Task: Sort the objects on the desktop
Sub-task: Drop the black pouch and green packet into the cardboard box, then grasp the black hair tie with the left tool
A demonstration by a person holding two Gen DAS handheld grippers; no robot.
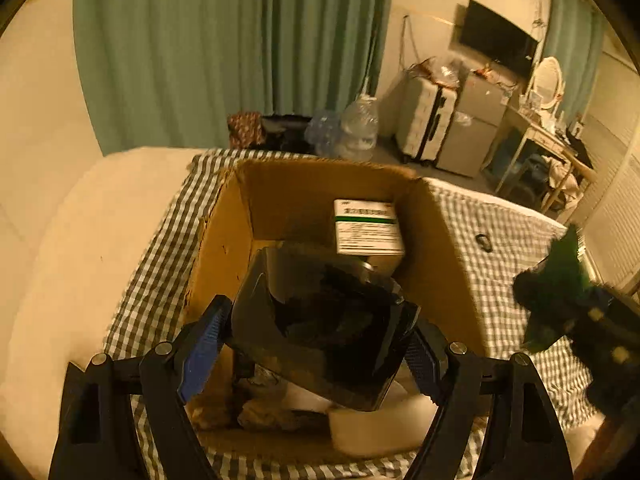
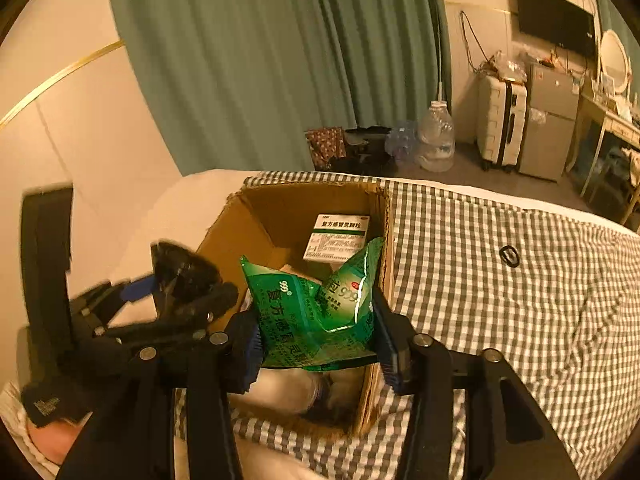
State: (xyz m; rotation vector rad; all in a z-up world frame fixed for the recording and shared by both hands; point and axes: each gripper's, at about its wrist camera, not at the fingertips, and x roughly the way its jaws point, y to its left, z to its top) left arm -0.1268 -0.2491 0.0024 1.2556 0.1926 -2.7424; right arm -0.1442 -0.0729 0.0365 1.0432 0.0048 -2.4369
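An open cardboard box (image 1: 224,240) (image 2: 260,220) stands on a checkered bedsheet. Inside it lies a white medicine box with a green stripe (image 1: 366,226) (image 2: 338,236), with pale items at the near end. My left gripper (image 1: 316,344) is shut on a black glossy container (image 1: 324,324) and holds it over the box; it shows blurred at the left of the right wrist view (image 2: 184,276). My right gripper (image 2: 316,340) is shut on a green medicine sachet pack (image 2: 316,312) above the box's right side; it shows at the right edge of the left wrist view (image 1: 560,292).
The checkered sheet (image 2: 500,280) covers the bed, with a small black ring (image 2: 509,256) on it. A white pillow (image 1: 72,248) lies left of the box. Beyond the bed are green curtains, water bottles (image 2: 436,140), a suitcase (image 2: 500,124) and a small fridge.
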